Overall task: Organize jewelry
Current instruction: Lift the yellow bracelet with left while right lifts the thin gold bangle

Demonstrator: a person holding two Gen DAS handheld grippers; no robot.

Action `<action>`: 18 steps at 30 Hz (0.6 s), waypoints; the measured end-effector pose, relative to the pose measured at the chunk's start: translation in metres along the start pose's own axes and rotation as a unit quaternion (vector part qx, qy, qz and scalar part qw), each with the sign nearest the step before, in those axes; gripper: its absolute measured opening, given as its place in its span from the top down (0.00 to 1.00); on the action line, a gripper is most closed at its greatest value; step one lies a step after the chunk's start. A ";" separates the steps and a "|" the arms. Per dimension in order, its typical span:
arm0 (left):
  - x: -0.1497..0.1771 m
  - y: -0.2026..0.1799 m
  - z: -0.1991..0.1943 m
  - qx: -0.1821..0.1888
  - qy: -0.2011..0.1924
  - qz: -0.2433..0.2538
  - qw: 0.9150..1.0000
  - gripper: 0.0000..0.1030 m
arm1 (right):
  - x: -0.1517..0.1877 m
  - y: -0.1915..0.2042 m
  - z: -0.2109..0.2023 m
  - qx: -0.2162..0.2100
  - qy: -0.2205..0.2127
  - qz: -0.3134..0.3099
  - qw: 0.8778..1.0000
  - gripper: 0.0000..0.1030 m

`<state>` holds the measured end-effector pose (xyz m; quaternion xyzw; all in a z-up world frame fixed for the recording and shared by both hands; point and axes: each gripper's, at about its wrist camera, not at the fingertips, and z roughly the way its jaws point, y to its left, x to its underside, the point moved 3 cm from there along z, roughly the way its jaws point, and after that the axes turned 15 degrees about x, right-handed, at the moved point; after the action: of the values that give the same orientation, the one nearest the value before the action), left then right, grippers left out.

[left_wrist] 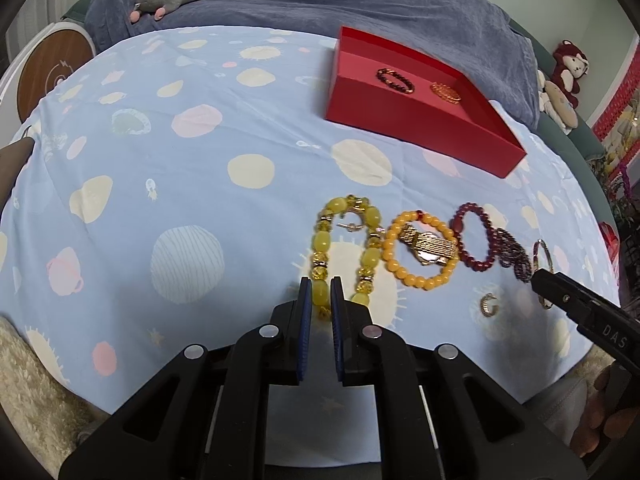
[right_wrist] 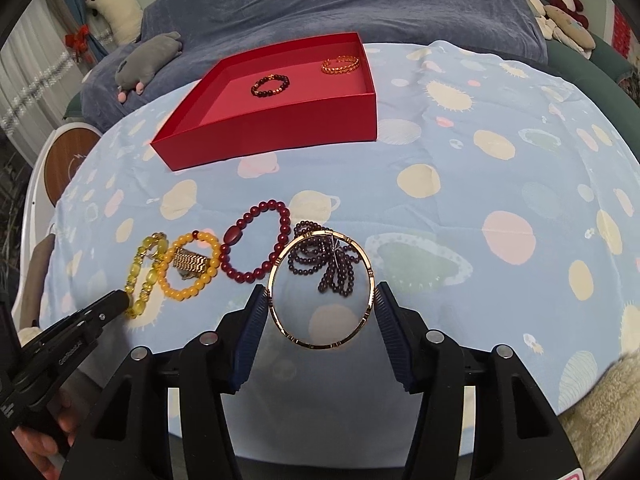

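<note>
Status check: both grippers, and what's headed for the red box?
Right gripper shut on gold bangle, lifted. Left gripper shut on yellow bracelet. Red box holds two bracelets; path clear.

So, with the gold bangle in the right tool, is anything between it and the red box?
Nothing visible blocks it. The gold bangle sits between the right tool's pads; the dark and red bead bracelets lie flat below the path, then bare cloth up to the red box.
</note>
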<state>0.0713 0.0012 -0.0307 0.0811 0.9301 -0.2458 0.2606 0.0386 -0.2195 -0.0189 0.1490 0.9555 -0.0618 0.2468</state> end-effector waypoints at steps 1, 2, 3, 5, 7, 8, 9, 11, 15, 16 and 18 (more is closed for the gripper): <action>0.000 -0.003 -0.003 0.002 -0.003 0.004 1.000 0.91 | 0.002 -0.001 -0.003 -0.001 0.000 0.001 1.000 0.49; -0.001 -0.005 -0.005 0.004 -0.005 0.006 1.000 0.91 | 0.003 -0.003 -0.005 -0.003 0.000 0.002 1.000 0.49; -0.002 -0.008 -0.008 0.006 -0.008 0.006 1.000 0.91 | 0.005 -0.004 -0.007 -0.005 -0.001 0.004 1.000 0.49; -0.004 -0.010 -0.013 0.011 -0.015 0.001 1.000 0.93 | 0.006 -0.007 -0.010 -0.007 -0.002 0.007 1.000 0.49; -0.007 -0.011 -0.019 0.013 -0.023 -0.001 1.000 0.93 | 0.008 -0.008 -0.013 -0.009 -0.004 0.007 1.000 0.49; -0.008 -0.010 -0.020 0.013 -0.024 -0.002 1.000 0.93 | 0.009 -0.009 -0.013 -0.009 -0.004 0.007 1.000 0.49; -0.009 -0.009 -0.020 0.014 -0.024 -0.005 1.000 0.93 | 0.010 -0.009 -0.013 -0.010 -0.004 0.007 1.000 0.49; -0.009 -0.006 -0.017 0.014 -0.019 -0.013 1.000 0.93 | 0.012 -0.011 -0.013 -0.010 -0.002 0.009 1.000 0.49; -0.011 -0.008 -0.005 0.014 -0.006 -0.012 1.000 0.80 | 0.014 -0.011 -0.014 -0.011 -0.002 0.007 1.000 0.49; -0.011 -0.009 -0.002 0.010 -0.004 -0.008 1.000 0.75 | 0.014 -0.011 -0.015 -0.011 -0.002 0.006 1.000 0.49; -0.013 -0.010 0.007 -0.004 0.004 -0.001 1.000 0.75 | 0.013 -0.012 -0.016 -0.011 -0.003 0.006 1.000 0.49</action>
<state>0.0824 -0.0111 -0.0254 0.0804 0.9321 -0.2419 0.2575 0.0165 -0.2243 -0.0113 0.1512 0.9545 -0.0499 0.2520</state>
